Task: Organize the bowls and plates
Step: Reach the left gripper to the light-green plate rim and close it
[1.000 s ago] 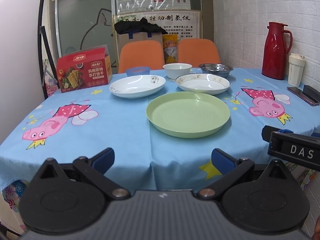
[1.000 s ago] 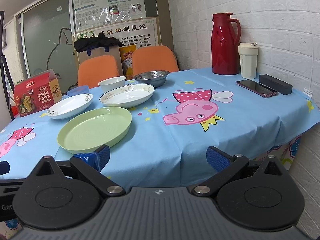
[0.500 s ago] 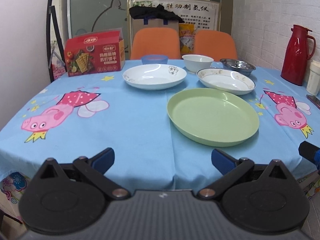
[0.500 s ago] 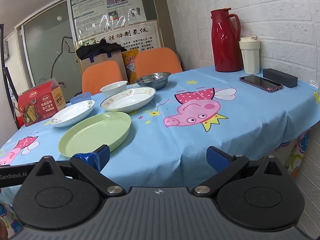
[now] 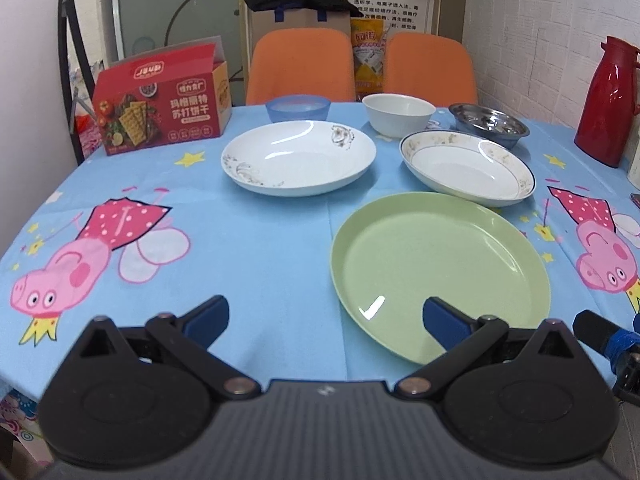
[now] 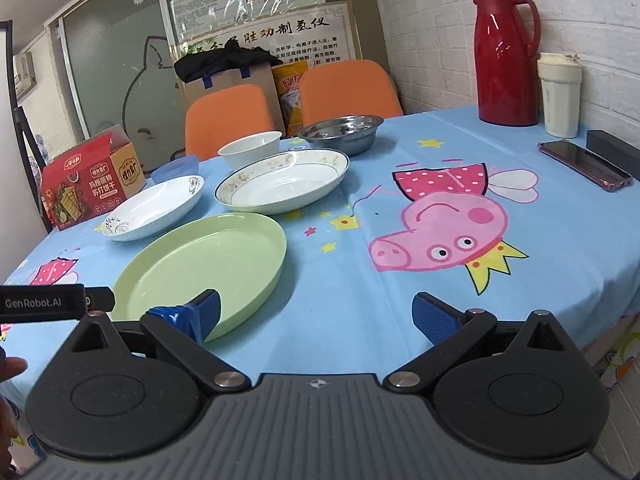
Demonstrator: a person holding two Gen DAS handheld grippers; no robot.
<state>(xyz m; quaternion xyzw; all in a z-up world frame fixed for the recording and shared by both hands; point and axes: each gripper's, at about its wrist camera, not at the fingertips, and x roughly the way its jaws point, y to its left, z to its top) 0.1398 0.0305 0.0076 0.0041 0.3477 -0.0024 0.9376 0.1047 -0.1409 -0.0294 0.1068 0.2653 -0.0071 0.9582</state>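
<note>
— What did the left wrist camera show?

— The left gripper (image 5: 325, 318) hung over the near edge of the bench (image 5: 248, 248), its jaws spread wide and holding nothing. Its right finger (image 5: 444, 322) stood in front of the near rim of the green plate (image 5: 440, 272); whether it touched the rim could not be told. Beyond the green plate lay two white plates side by side: the floral white plate (image 5: 298, 158) on the left, the gold-rimmed plate (image 5: 468, 168) on the right, the latter just beside the green plate's far rim. Behind them stood three bowls in a row — a blue bowl (image 5: 298, 108), a white bowl (image 5: 398, 114) and a steel bowl (image 5: 488, 124). A red cracker box (image 5: 160, 114) sat at the far left, and a red thermos (image 5: 608, 100) at the far right.

— And the right wrist camera?

— The right gripper (image 6: 316, 314) hung at the near edge too, jaws wide and empty. Its left finger (image 6: 200, 316), wrapped in blue tape, overlapped the green plate's (image 6: 208, 260) near rim in view. The left gripper's body (image 6: 48, 302) showed at the left edge. To the right, near the brick wall, a phone (image 6: 584, 164) lay on the bench beside a black case (image 6: 616, 152), with a white tumbler (image 6: 560, 94) next to the thermos (image 6: 506, 56).
</note>
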